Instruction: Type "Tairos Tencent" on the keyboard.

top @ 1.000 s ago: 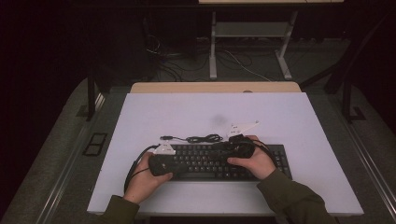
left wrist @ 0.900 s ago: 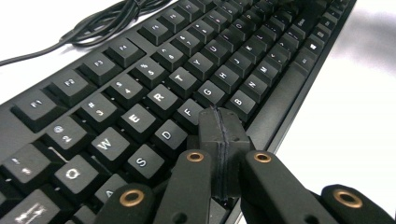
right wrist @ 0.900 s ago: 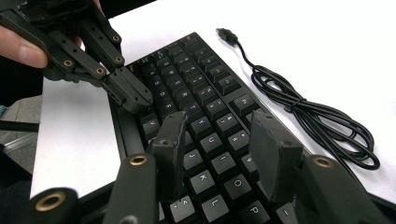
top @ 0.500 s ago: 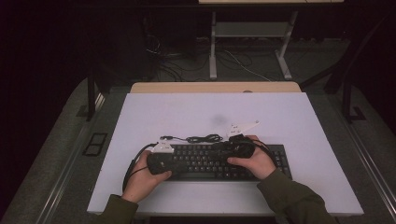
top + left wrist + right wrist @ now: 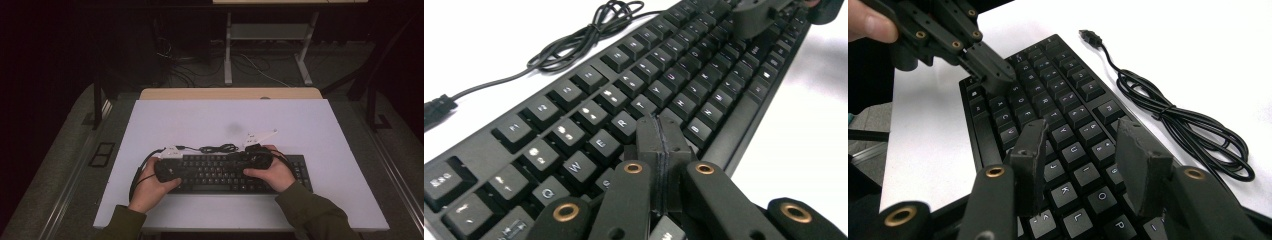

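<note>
A black keyboard [image 5: 220, 175] lies across the near middle of the white table [image 5: 225, 120]. My left gripper [image 5: 664, 137] is shut with nothing between its jaws. Its tip rests on or just above the letter keys [image 5: 624, 120] at the keyboard's left half. The right gripper view shows that left gripper [image 5: 993, 67] from the other side, pointing down at the keys. My right gripper [image 5: 1082, 142] stands open over the keyboard's right half [image 5: 1068, 120], its jaws straddling a few keys. Both hands hold the grippers [image 5: 167, 169] [image 5: 256, 160] low over the keyboard.
The keyboard's black cable [image 5: 218, 148] lies coiled on the table just behind it, with its USB plug [image 5: 1090, 36] loose on the white surface. Bare table stretches beyond the cable. A desk frame [image 5: 270, 35] stands on the floor farther back.
The left gripper has edged slightly to the left along the keyboard. The right hand and the keyboard have stayed where they were.
</note>
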Tool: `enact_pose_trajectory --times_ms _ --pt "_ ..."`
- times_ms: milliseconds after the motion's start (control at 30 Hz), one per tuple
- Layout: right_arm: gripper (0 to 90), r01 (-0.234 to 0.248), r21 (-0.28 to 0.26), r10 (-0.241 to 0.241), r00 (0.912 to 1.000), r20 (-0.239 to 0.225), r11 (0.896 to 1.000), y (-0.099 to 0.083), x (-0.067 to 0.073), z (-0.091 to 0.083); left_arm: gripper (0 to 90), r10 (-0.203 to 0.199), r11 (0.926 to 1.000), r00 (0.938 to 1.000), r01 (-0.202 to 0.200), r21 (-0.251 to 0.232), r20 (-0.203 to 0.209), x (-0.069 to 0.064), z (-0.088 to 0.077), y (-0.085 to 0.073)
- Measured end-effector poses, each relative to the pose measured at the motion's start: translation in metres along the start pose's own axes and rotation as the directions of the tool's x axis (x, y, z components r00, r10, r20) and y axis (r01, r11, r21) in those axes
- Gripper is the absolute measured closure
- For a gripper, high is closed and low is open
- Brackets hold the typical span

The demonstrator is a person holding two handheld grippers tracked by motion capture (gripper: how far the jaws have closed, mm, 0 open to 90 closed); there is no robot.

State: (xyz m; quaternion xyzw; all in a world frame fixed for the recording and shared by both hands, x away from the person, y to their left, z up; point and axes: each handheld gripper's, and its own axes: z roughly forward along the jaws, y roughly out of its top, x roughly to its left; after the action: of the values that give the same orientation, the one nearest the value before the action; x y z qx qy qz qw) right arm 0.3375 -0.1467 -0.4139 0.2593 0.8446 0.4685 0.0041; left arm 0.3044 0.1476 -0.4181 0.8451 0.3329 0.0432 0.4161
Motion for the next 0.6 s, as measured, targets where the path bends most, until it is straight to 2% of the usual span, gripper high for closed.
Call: enact_pose_trajectory --times_ms 200,367,600 --pt "55.3 0.0 0.0 0.0 1.0 0.0 1.0 0.0 0.0 0.0 89.6 -0.015 0.9998 0.9997 0.015 -0.016 -0.018 0.007 0.002 0.002" --pt "55.3 0.003 0.001 -0.003 1.0 0.0 1.0 0.0 0.0 0.001 89.6 -0.005 0.9998 0.9992 0.004 -0.02 -0.04 0.013 0.003 0.005" --pt "55.3 0.001 0.0 -0.001 1.0 0.0 1.0 -0.001 0.0 0.002 89.6 -0.013 0.9999 0.9988 0.013 -0.011 -0.046 0.015 0.009 0.004"
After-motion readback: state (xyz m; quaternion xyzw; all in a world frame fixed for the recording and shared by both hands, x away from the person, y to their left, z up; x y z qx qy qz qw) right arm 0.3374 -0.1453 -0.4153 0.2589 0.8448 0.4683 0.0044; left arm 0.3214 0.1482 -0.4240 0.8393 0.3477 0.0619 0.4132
